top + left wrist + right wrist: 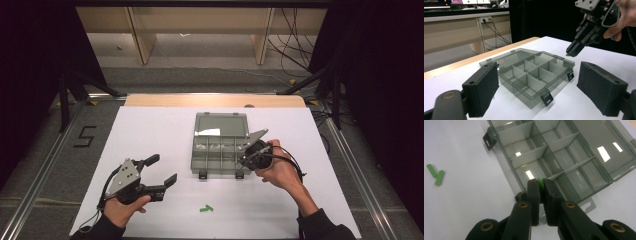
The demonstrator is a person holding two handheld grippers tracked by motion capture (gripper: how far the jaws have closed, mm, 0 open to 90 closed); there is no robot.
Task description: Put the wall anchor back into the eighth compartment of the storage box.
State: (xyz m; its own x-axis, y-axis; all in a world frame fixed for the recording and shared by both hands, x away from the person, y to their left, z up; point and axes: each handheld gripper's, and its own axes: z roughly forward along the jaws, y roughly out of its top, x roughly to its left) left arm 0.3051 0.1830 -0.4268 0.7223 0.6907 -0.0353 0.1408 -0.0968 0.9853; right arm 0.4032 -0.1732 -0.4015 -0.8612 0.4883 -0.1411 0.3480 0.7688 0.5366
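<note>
A smoky clear compartment box (216, 156) lies open on the white table, its lid (221, 125) folded flat behind it. My right gripper (243, 161) hovers over the box's near right corner, shut on a small green piece (539, 182) pinched at its tips. The left gripper view shows that gripper (573, 51) just above the box (531, 72), with the green piece (568, 54) peeking out below. My left gripper (164, 169) rests low at the left, open, nothing between its pads (484, 87). Two more green pieces (206, 208) lie near the front edge.
The box's compartments (554, 162) look bare, and its two latches (202, 175) hang off the near wall. The loose green pieces (436, 174) lie on white table (150, 130) left of the box in the right gripper view. A wooden strip (215, 100) borders the far side.
</note>
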